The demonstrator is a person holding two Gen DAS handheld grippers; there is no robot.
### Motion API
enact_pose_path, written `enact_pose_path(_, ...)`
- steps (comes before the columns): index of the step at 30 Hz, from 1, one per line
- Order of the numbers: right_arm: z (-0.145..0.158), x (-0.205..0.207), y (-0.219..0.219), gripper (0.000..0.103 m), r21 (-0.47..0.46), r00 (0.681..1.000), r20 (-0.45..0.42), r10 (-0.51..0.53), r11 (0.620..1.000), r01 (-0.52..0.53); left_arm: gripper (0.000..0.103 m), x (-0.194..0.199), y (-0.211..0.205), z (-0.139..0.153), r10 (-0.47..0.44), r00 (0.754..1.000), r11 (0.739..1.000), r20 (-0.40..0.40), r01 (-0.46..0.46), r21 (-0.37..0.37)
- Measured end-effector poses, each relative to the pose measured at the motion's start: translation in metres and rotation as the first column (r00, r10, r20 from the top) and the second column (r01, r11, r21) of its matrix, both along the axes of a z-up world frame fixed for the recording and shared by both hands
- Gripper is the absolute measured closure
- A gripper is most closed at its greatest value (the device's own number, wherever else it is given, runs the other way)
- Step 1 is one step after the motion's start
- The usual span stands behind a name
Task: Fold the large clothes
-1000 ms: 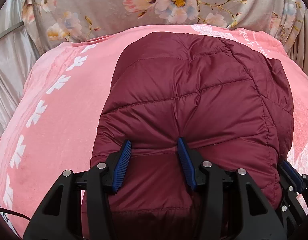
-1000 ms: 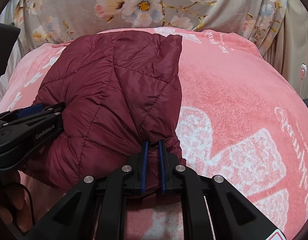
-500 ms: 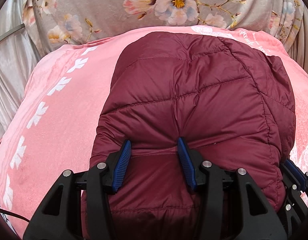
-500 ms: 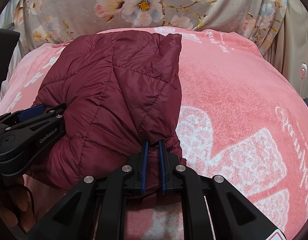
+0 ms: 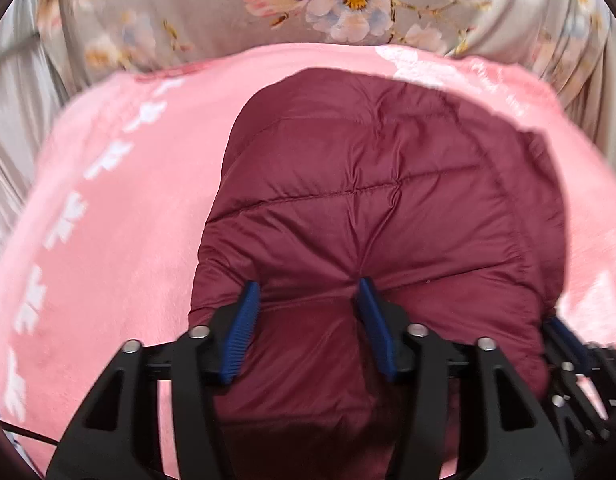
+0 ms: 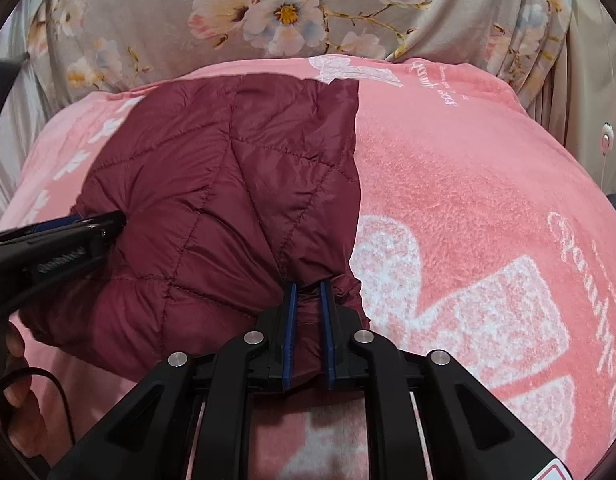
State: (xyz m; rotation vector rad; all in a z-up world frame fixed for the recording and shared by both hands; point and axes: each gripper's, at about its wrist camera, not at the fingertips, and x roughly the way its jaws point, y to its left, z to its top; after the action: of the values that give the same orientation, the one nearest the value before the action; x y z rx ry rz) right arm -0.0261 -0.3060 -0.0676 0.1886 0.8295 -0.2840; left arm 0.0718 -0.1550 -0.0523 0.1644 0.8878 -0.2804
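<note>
A maroon quilted puffer jacket [image 5: 387, 208] lies folded on a pink blanket [image 5: 120, 220]. It also shows in the right wrist view [image 6: 228, 200]. My left gripper [image 5: 308, 296] is open, its blue pads wide apart, pressed against the jacket's near edge with fabric bulging between them. My right gripper [image 6: 308, 292] is shut on the jacket's near right corner, a fold of fabric pinched between its pads. The left gripper [image 6: 68, 236] shows at the left of the right wrist view. The right gripper [image 5: 567, 344] shows at the lower right of the left wrist view.
The pink blanket [image 6: 467, 200] with white prints covers the bed. A grey floral sheet [image 6: 288, 12] rises behind it. A white cord with a small switch [image 6: 605, 140] hangs at the far right. A hand and a black cable [image 6: 16, 380] are at the lower left.
The left view has shifted and blurred slightly; the jacket sits a little lower and farther in it. Both grippers keep the same jaw states, right still pinching the corner.
</note>
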Motion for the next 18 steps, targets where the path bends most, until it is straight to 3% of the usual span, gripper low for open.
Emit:
enact_pose_path(1, 0.004, -0.003, -0.004, 0.084, 0.034, 1.000, 0.012, -0.001, 0.999, 0.001, 0.035, 0.001, 0.011, 0.006, 0.004, 1.000, 0.999, -0.018, -0.005, -0.046)
enact_pose_path(5, 0.025, -0.010, -0.032, 0.052, 0.183, 0.995, 0.085, -0.061, 0.982, 0.045, 0.017, 0.011, 0.044, 0.024, 0.086, 0.996, 0.990, -0.004, -0.085, -0.112)
enact_pose_path(7, 0.032, -0.006, -0.046, 0.048, 0.221, 0.989, 0.109, -0.099, 0.973, 0.073, 0.008, 0.026, 0.057, 0.026, 0.128, 0.991, 0.977, -0.033, -0.132, -0.166)
enact_pose_path(13, 0.015, 0.031, -0.071, 0.042, 0.374, 0.992, 0.050, -0.113, 0.923, 0.086, 0.008, 0.076, 0.068, -0.012, 0.122, 0.950, 0.930, -0.287, -0.210, -0.300)
enact_pose_path(15, 0.006, 0.040, -0.070, 0.038, 0.404, 0.994, 0.034, -0.108, 0.911, 0.085, 0.008, 0.080, 0.067, -0.022, 0.114, 0.939, 0.915, -0.325, -0.227, -0.333)
enact_pose_path(18, -0.004, 0.046, -0.071, 0.031, 0.420, 0.992, 0.029, -0.122, 0.902, 0.099, 0.006, 0.079, 0.064, -0.028, 0.102, 0.942, 0.908, -0.319, -0.219, -0.357)
